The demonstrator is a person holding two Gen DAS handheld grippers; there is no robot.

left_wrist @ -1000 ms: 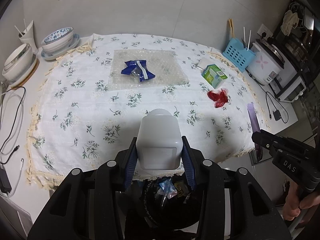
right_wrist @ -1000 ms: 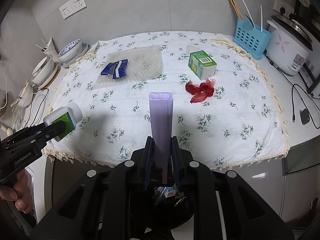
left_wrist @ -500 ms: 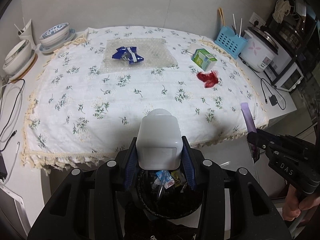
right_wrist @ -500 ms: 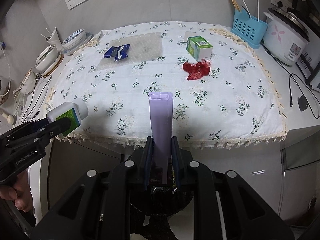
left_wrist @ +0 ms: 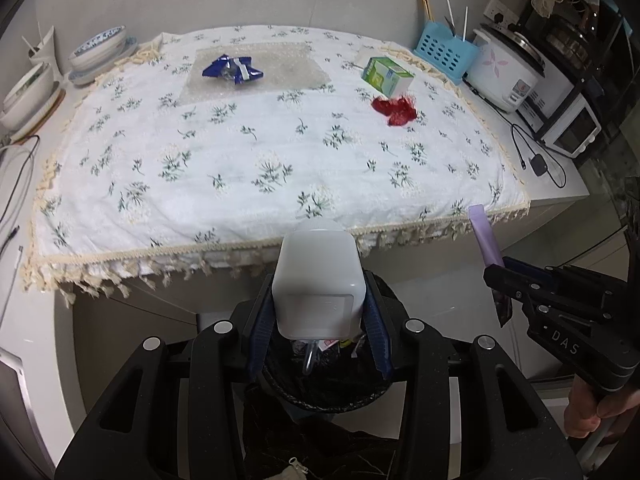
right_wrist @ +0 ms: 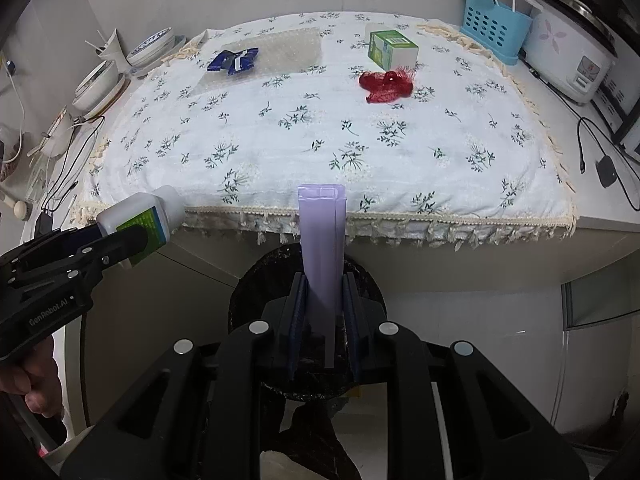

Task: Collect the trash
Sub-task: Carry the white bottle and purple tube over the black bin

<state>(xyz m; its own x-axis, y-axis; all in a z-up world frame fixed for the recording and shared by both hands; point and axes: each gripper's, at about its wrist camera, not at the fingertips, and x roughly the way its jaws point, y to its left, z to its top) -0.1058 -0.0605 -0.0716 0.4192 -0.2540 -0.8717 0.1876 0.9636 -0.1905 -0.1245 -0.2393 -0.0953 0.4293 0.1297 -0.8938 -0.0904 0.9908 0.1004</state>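
Beyond the fringed front edge of the counter, open floor lay around the black bin, which stood just in front of that edge and below both your grippers. Your left gripper had its jaws closed on a white bottle right over the bin's mouth. Your right gripper had its jaws pinched narrow on a flat lilac tube, upright above the same bin. The bottle was squarish and pale, with a round cap and a green label that showed only in the right view. Farther back on the cloth lay a blue wrapper, a green box and a red scrap, well apart from the edge. Most of the bin's inside was hidden behind the grippers; only bits of trash showed.
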